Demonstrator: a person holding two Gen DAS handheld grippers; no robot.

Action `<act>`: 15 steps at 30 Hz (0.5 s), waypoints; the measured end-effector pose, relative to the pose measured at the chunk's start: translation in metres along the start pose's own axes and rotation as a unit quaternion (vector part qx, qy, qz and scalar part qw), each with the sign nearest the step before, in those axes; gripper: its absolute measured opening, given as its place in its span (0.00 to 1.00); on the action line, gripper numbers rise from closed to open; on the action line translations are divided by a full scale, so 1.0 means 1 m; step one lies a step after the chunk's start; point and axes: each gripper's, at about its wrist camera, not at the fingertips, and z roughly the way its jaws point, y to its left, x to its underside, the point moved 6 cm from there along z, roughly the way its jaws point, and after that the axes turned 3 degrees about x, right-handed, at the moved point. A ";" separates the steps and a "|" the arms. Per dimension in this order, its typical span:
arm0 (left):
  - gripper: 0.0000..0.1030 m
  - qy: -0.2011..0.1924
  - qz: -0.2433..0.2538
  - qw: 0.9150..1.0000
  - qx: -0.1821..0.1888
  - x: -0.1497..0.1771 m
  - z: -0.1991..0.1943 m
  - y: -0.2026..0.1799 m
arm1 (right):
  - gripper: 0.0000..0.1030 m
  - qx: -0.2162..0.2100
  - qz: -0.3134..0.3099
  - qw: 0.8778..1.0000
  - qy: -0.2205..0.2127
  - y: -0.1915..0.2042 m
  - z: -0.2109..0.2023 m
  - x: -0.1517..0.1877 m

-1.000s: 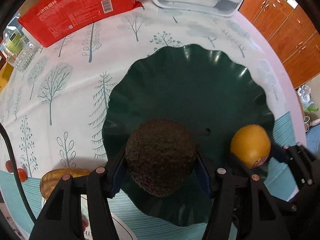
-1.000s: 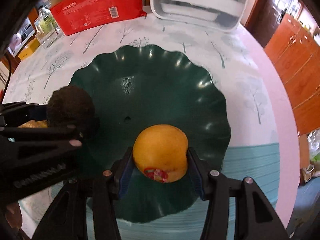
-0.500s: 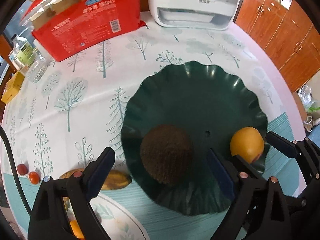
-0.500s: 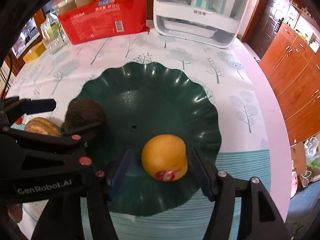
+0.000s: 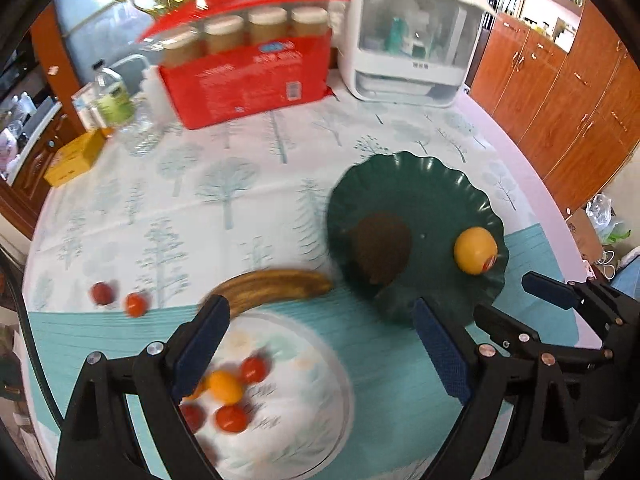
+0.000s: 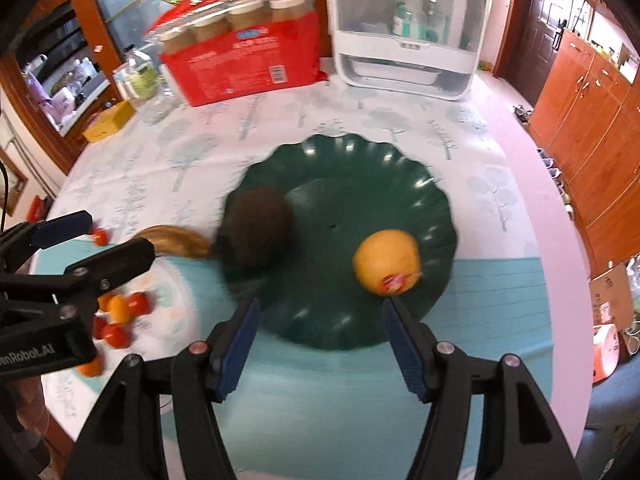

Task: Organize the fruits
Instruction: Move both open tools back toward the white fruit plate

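A dark green wavy-rimmed plate [image 5: 432,184] [image 6: 360,160] holds a rough brown round fruit [image 5: 382,248] [image 6: 256,230] and an orange [image 5: 475,250] [image 6: 387,261] with a red sticker. My left gripper [image 5: 320,344] hangs open and empty above the near table, left of the plate. My right gripper [image 6: 320,340] is lifted clear of the orange, its jaws still opening with nothing between them. A brown banana [image 5: 272,288] [image 6: 176,242] lies left of the plate. A white plate [image 5: 304,408] carries several small red and orange fruits.
Two small red fruits [image 5: 118,298] lie loose on the tree-print cloth [image 5: 224,200]. At the back stand a red carton of jars [image 5: 248,76], a white cabinet [image 5: 408,32], a bottle [image 5: 112,96] and a yellow box [image 5: 76,156]. Wooden cupboards [image 5: 560,92] line the right.
Both grippers let go of their fruit, the left the brown fruit and the right the orange. Both have risen and pulled back from the green plate, and the white plate has come into view.
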 end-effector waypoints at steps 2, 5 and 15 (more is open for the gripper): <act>0.90 -0.011 0.001 1.000 -0.006 0.007 -0.017 0.017 | 0.69 -0.004 0.001 1.000 -0.006 0.017 -0.013 0.004; 0.90 -0.023 -0.002 1.000 -0.020 0.018 -0.044 0.051 | 0.72 -0.012 0.010 1.000 -0.019 0.041 -0.030 0.008; 0.90 -0.059 -0.018 0.996 -0.064 0.044 -0.113 0.176 | 0.71 0.005 0.041 0.997 -0.059 0.117 -0.073 0.003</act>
